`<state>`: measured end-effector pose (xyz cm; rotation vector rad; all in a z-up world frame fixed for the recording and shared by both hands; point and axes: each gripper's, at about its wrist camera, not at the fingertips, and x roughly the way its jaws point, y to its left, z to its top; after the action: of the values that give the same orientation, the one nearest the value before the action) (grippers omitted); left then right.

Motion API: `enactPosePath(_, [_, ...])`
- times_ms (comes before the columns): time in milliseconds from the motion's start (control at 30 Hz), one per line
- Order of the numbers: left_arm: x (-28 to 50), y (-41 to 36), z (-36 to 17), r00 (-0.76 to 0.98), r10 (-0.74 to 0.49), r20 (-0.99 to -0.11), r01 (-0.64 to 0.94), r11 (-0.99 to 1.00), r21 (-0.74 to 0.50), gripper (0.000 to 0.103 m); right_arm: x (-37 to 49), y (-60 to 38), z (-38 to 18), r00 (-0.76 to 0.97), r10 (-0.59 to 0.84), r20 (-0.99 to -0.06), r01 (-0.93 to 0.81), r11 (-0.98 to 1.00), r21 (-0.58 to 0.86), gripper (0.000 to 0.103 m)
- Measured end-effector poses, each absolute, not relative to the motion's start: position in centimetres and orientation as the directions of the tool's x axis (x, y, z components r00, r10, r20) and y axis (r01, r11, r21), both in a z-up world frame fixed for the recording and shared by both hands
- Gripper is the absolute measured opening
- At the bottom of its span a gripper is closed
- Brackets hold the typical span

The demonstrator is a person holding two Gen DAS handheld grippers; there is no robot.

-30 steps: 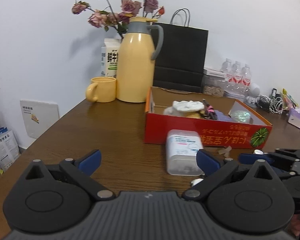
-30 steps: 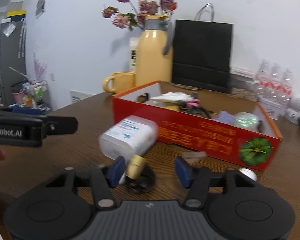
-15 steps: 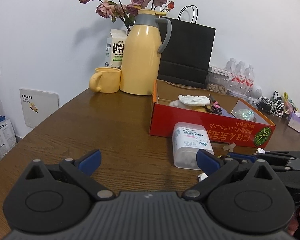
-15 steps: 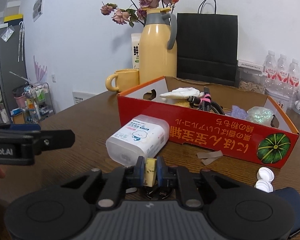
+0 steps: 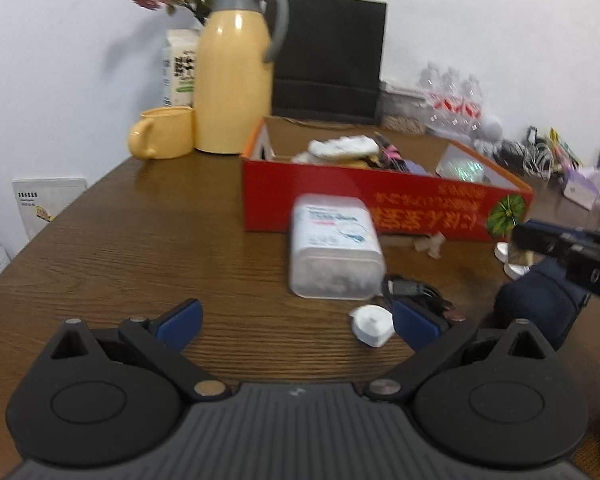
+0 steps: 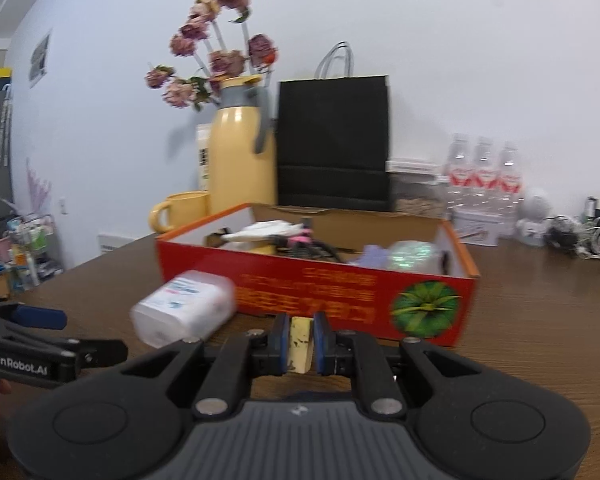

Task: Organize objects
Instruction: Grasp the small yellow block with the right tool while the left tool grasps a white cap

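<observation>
My right gripper is shut on a small pale gold item, held just above the table in front of the red cardboard box. From the left wrist view the same gold item hangs at the far right. My left gripper is open and low over the table with nothing between its pads. Just ahead of it lie a clear plastic box with a white label, a black cable and a white cap beside the right pad.
The red box holds several items. Behind it stand a yellow jug, a yellow mug, a black paper bag and water bottles. A dark blue pouch and white caps lie on the right.
The right gripper closed on the gold item and carried it right, off the black cable. The left gripper dropped lower and moved closer to the clear box.
</observation>
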<state>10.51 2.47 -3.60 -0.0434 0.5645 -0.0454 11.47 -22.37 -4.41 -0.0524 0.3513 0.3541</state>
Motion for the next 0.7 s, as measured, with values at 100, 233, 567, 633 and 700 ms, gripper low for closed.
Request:
enactPosePath(100, [11.2, 1.5, -4.1, 0.830, -0.045, -0.556, 0.030, 0.999, -0.037, 0.103, 11.5, -23.9, -4.5, 0.888, 0.310, -0.341, -0.328, 0.945, 0.004, 0.011])
enactPosePath(233, [11.8, 0.5, -4.5, 0.813, -0.044, -0.580, 0.038, 0.999, -0.023, 0.103, 11.4, -25.1, -4.9, 0.894, 0.295, -0.336, -0.314, 0.950, -0.001, 0.011])
enactPosePath(567, [12.6, -0.9, -4.8, 0.790, -0.066, -0.609, 0.073, 0.997, -0.013, 0.078, 10.9, -25.7, -4.8, 0.893, 0.320, -0.316, -0.330, 0.944, 0.022, 0.011])
enactPosePath(633, [12.5, -1.3, -4.8, 0.796, -0.076, -0.600, 0.092, 0.996, -0.005, 0.048, 10.9, -25.7, -4.8, 0.893, 0.321, -0.316, -0.332, 0.943, 0.020, 0.011])
enactPosePath(700, [12.3, -1.5, -4.7, 0.798, -0.102, -0.594, 0.118, 0.993, -0.011, 0.031, 10.9, -25.6, -4.8, 0.893, 0.322, -0.315, -0.333, 0.943, 0.019, 0.011])
